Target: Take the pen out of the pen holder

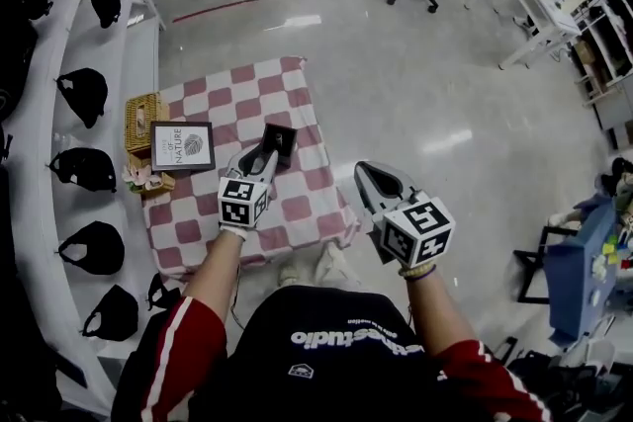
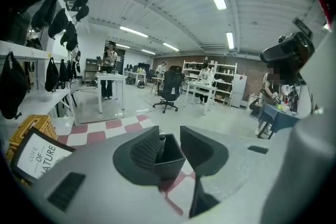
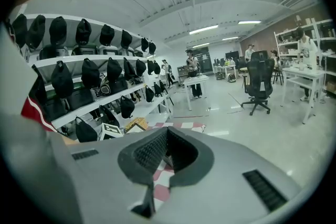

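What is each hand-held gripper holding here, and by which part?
Nothing is held. The left hand-held gripper has its jaws apart around the pen holder, with the pen inside; the right hand-held gripper is shut on nothing.

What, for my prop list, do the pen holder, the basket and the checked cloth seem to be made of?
Pen holder: probably plastic, with thin, stiff, square black walls and a matte finish that shows no shine.
Basket: wicker or rattan by the look, with yellowish strands in a visible weave; which fibre it is can't be told.
Cloth: soft, matte fabric whose edges hang over the table.
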`<state>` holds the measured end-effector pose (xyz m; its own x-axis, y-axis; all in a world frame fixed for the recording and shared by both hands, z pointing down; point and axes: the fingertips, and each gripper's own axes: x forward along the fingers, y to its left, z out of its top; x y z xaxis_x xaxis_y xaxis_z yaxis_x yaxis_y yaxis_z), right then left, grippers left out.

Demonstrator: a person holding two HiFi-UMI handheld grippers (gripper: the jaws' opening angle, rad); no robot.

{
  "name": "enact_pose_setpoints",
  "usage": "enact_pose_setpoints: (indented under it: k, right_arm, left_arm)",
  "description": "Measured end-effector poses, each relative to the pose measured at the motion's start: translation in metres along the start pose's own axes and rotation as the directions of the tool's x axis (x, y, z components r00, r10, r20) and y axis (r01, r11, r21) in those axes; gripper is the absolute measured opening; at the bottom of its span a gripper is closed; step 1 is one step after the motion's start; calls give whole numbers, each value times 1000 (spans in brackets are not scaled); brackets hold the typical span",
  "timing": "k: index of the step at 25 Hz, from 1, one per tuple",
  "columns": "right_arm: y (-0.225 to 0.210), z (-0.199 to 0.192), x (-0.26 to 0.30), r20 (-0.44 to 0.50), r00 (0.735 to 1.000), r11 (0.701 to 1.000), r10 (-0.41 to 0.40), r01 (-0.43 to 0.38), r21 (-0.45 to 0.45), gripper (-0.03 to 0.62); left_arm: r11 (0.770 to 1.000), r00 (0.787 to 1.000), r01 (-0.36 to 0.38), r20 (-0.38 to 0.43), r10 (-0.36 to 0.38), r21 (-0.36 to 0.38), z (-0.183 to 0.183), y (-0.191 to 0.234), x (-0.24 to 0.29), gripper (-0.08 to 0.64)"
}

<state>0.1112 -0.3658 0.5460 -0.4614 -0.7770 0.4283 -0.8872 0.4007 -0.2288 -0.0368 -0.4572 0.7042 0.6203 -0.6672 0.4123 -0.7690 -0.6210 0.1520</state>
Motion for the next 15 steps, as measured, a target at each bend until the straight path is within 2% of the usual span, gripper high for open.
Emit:
enact_pose_setpoints:
  k: [8,15]
  right_arm:
    - [-9,-13,11,-44,998,999,34,-33,7,0]
    - [-15,-15,19,-63,996,998,65,-64,19,2]
  left_arm:
    - [1000,997,-14,-79,15,7,-25,6,34,114]
    - [999,986,-42,-162,45,20,-42,13,56,114]
